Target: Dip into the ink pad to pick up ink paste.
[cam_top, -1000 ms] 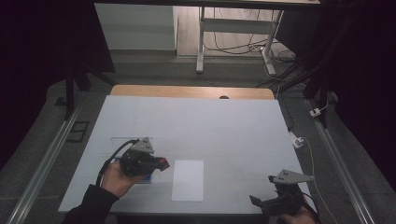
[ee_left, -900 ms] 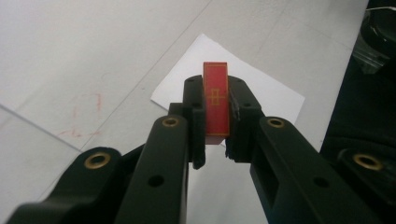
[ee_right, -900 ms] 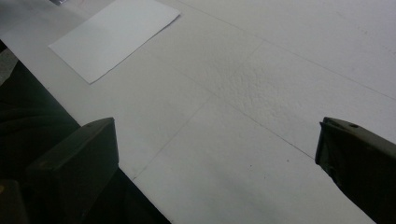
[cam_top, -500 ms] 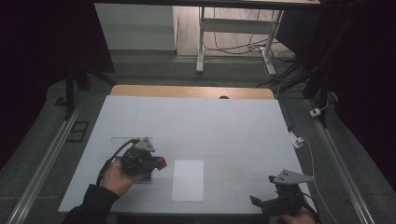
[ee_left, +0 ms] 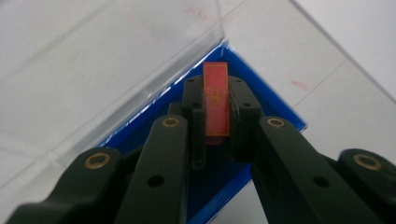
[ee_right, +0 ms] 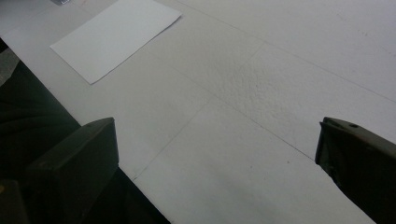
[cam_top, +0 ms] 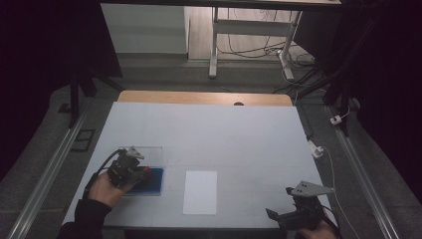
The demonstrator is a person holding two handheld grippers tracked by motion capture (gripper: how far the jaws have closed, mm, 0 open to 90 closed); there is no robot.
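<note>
In the high view, the left hand-held gripper (cam_top: 142,171) sits at the lower left of the frame over a blue tray (cam_top: 153,181) on the white surface (cam_top: 209,134); the right hand-held gripper (cam_top: 283,217) rests at the lower right, with a white sheet (cam_top: 200,191) between them. In the left gripper view, its jaws clamp a red card (ee_left: 215,99) with faint gold markings, too small to read, at the centre above the tray. In the right gripper view, its jaws stand wide apart, with the sheet at the upper left.

Room is lying mostly dark. White counter (cam_top: 209,134) is catching dim light, a wooden strip (cam_top: 204,97) showing along its far edge. Beyond, a white desk frame (cam_top: 249,35) is standing over loose cables (cam_top: 259,52). Metal rails (cam_top: 45,174) are flanking both sides.
</note>
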